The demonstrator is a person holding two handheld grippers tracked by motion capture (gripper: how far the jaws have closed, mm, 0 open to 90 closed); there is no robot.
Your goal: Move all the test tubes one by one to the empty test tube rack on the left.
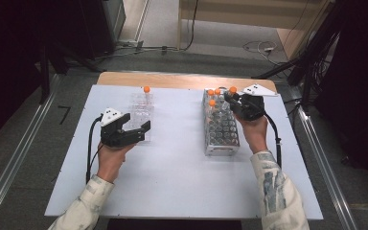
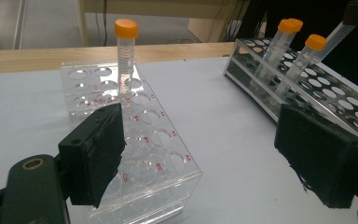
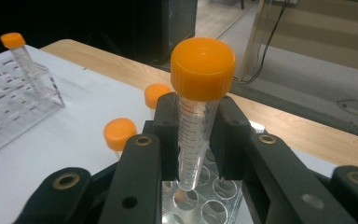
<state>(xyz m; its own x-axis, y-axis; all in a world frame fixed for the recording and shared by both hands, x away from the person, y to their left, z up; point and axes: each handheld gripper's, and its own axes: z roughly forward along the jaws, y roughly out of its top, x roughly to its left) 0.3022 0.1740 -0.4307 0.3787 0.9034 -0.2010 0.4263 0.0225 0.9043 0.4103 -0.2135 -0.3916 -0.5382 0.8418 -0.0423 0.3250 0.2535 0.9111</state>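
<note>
Tube (image 3: 193,140) with orange cap in right tongs (image 3: 196,140), clear rack (image 2: 135,140) (red labels A8, B6, C5).

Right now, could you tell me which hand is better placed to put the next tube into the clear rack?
The right: the right gripper grips an orange-capped tube above the metal rack. The left gripper stands open beside the clear rack.

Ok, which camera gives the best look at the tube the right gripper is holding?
The right gripper view: the orange-capped tube stands close up between the right gripper pads, its graduations readable. The high view shows mostly its cap, small. The left gripper view shows part of its slanted body at the top right.
</note>
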